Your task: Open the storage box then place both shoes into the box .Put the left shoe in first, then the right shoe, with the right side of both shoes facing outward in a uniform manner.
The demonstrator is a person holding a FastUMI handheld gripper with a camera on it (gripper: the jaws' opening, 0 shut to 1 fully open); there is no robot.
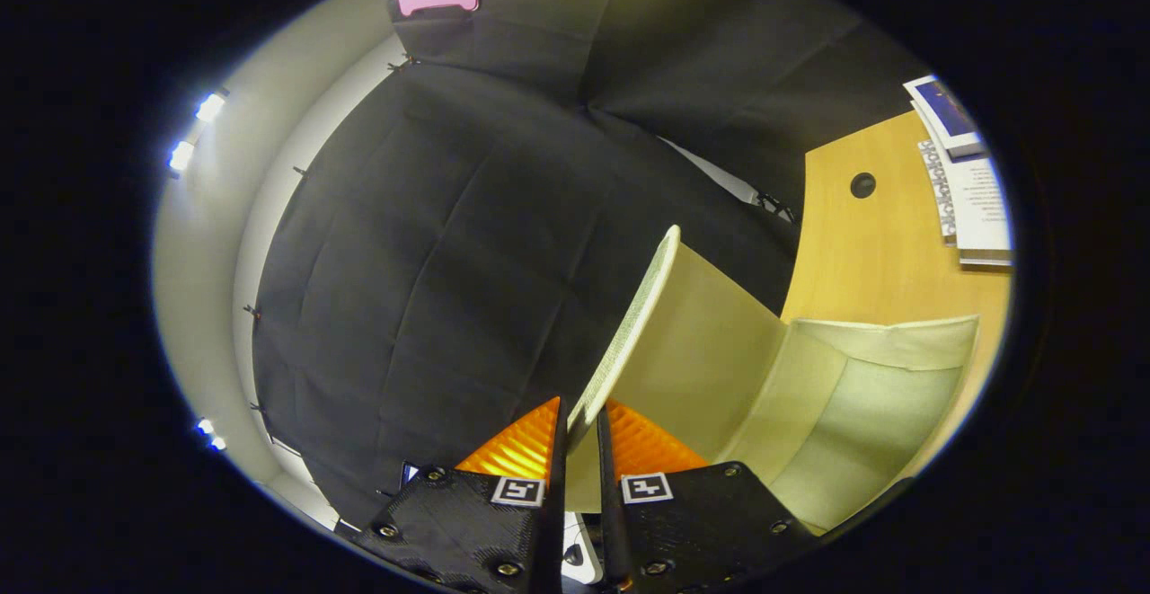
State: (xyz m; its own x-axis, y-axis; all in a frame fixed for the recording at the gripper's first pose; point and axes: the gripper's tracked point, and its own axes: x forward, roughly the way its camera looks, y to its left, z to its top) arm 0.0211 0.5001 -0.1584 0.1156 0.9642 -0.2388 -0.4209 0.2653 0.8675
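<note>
Fingers [579, 450] pinching the edge of the pale cream fabric storage box's [862, 414] flat stiff lid [633, 324], lid raised near upright above the bare interior on the wooden surface [862, 243]; opening nearly done, both shoes remain.

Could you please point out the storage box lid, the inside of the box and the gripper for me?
Storage box lid [629, 324]: gripper view, on its raised edge, pinched between the fingers.
Box interior [862, 414]: gripper view, on the bare inner wall.
Gripper [579, 432]: gripper view, midway between the fingertips, shut on the lid.
</note>
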